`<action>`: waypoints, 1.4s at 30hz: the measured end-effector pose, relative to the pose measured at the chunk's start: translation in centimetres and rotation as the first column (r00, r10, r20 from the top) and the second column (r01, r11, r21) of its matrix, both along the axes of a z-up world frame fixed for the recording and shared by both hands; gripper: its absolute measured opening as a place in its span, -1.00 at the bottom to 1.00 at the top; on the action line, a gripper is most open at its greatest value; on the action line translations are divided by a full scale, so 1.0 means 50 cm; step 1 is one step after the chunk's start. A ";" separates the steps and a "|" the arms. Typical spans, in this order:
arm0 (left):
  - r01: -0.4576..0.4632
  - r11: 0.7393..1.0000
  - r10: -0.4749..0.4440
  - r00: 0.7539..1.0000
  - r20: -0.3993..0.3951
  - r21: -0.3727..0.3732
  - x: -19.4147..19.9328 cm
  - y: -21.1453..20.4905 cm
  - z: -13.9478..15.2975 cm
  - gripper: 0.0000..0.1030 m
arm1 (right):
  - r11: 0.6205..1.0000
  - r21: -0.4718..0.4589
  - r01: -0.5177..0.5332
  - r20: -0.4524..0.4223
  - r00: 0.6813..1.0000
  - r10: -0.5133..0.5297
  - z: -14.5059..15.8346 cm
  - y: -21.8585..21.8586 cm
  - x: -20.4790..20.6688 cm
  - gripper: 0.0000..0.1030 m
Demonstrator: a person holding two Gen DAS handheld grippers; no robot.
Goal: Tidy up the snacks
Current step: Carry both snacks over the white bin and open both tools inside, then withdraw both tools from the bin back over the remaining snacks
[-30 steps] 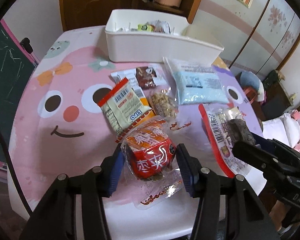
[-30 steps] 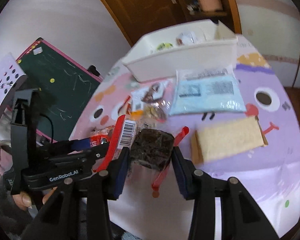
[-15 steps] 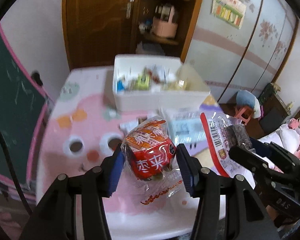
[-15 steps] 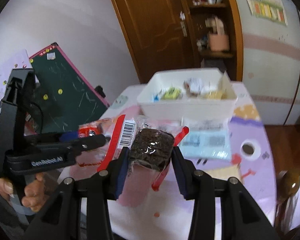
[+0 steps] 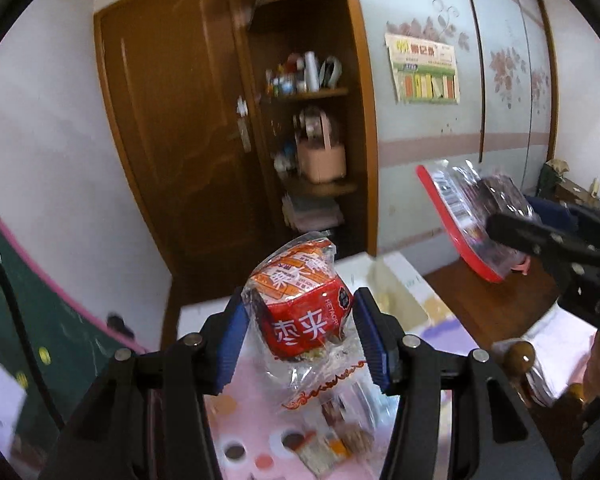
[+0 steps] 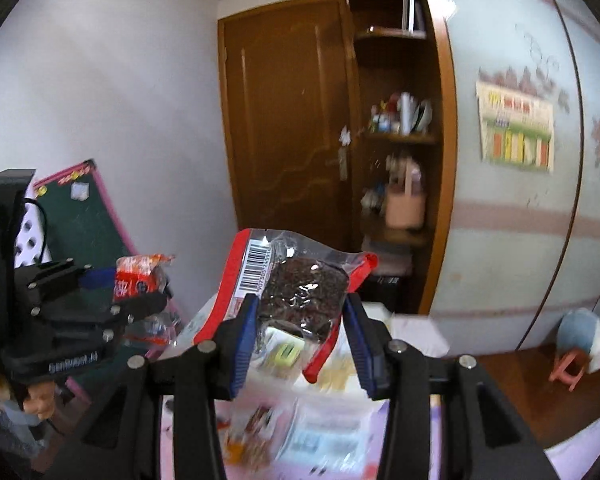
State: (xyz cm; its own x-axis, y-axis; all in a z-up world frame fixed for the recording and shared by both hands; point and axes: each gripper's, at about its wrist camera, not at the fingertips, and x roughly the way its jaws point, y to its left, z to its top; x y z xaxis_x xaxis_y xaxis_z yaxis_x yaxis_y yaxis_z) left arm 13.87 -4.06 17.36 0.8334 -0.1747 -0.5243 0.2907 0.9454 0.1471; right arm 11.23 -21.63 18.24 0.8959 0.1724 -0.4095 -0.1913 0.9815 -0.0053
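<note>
Left tool (image 5: 300, 334) clamped on red snack packet (image 5: 304, 312), centre of the left wrist view; print reads "枣夹" and "HETAORE…", the rest cut off. Right tool (image 6: 298, 334) clamped on a clear bag with red edge (image 6: 300, 288), dark block inside, barcode at upper left of bag, digits not legible. Both held clear above the surface (image 5: 260, 420). White bin (image 6: 416, 328) lies ahead and below, blurred; judged the drop target. Right tool looks nearer.
</note>
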 end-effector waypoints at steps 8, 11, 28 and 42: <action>-0.043 0.999 0.043 0.999 -0.015 0.000 0.188 -0.049 -0.009 0.00 | 0.997 -0.002 0.074 -0.033 0.997 -0.074 0.004 -0.010 0.160 -0.16; -0.066 0.998 0.066 0.997 -0.042 -0.003 0.262 -0.055 -0.054 0.00 | 0.996 0.004 0.094 -0.080 0.992 -0.093 -0.035 -0.016 0.225 -0.16; -0.123 0.991 0.130 0.947 -0.292 0.044 0.521 -0.087 -0.347 0.02 | 0.990 0.013 0.140 -0.371 0.920 -0.125 -0.329 -0.028 0.448 -0.15; -0.104 0.994 0.107 0.905 -0.412 0.030 0.526 -0.058 -0.423 0.80 | 0.983 0.028 0.182 -0.498 0.855 -0.144 -0.405 -0.024 0.467 0.17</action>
